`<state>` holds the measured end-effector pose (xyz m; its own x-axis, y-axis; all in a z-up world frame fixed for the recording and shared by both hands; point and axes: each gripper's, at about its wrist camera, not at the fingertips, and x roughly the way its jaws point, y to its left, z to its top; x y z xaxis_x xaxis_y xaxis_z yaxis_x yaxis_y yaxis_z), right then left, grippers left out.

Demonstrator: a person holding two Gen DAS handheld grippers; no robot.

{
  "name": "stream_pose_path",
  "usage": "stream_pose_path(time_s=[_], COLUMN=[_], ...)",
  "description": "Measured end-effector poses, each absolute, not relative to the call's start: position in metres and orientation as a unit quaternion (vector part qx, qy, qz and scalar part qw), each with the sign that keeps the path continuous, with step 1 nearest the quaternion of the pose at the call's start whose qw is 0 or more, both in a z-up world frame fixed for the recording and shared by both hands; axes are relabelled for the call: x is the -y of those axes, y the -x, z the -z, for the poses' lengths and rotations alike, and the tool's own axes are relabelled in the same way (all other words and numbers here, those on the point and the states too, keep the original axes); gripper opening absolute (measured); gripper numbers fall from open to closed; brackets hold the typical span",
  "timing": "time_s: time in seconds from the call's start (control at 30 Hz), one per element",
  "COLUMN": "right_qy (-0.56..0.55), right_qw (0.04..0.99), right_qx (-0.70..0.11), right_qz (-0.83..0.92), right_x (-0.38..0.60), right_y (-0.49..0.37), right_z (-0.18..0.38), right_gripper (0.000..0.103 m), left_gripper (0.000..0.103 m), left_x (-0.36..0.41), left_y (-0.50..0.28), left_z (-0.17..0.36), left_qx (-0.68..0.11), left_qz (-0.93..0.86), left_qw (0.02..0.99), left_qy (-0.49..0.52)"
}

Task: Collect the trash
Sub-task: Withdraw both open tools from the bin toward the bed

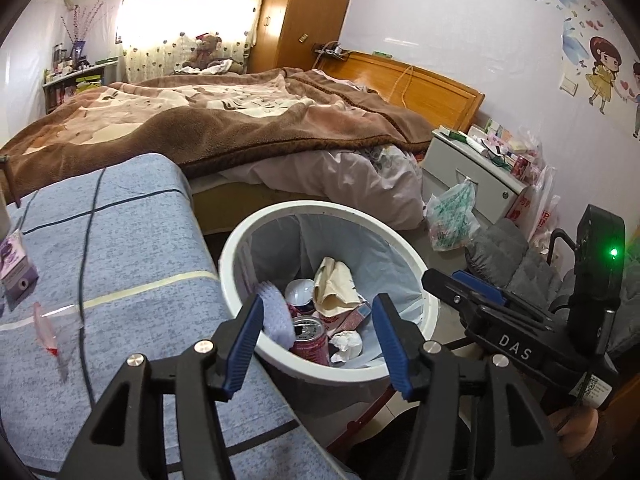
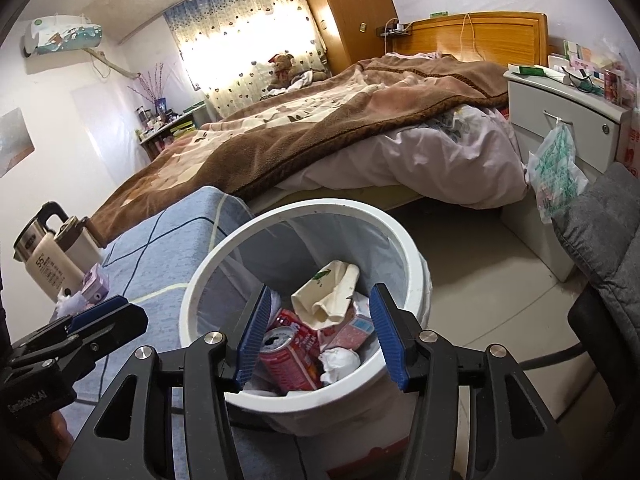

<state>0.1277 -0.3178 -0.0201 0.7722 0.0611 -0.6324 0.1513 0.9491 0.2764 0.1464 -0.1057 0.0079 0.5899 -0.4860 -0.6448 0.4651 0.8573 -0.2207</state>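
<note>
A white trash bin (image 1: 320, 209) with a pale blue liner stands between the blue-clothed table (image 1: 120, 260) and the bed. In it lie a red can (image 1: 310, 338), a crumpled tissue (image 1: 346, 344), a beige wrapper (image 1: 334, 286) and a pink carton (image 1: 354, 318). My left gripper (image 1: 320, 340) hangs open over the bin's near rim. A blurred lilac scrap (image 1: 276, 314) is beside its left pad, not pinched. My right gripper (image 2: 320, 330) is open over the same bin (image 2: 400, 236), nothing between its pads, above the can (image 2: 288, 354). On the table lie a clear wrapper (image 1: 48, 328) and a lilac box (image 1: 16, 268).
A kettle (image 2: 40, 252), a thermos and a tissue (image 2: 66, 300) stand on the table's far end, with a black cable (image 1: 84, 240) across the cloth. The bed (image 1: 220, 120) lies behind the bin. A nightstand (image 1: 472, 168) with a hanging plastic bag (image 1: 452, 216) and a grey padded chair (image 1: 516, 264) are to the right.
</note>
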Motion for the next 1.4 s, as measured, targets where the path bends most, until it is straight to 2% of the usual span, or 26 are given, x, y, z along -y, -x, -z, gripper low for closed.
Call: stream_pose_path(time_s=[0.97,1.4], right_qy=[-0.116,-0.085], right_qw=[0.936,0.932], right_qx=[-0.329,-0.336], right_qz=[-0.054,-0.105], right_x=[0.23,0.169], right_y=[-0.117,-0.129], right_z=[0.004,0.002], right_gripper=[0.052,0.052], left_gripper=[0.061,0.061], left_x=[0.009,-0.061], left_y=[-0.112,-0.11], left_z=[-0.024,-0.02], left_qx=[-0.33,-0.329], left_qz=[0.2,0.139], left_qw=[0.921,0.931], left_qy=[0.054,0.077])
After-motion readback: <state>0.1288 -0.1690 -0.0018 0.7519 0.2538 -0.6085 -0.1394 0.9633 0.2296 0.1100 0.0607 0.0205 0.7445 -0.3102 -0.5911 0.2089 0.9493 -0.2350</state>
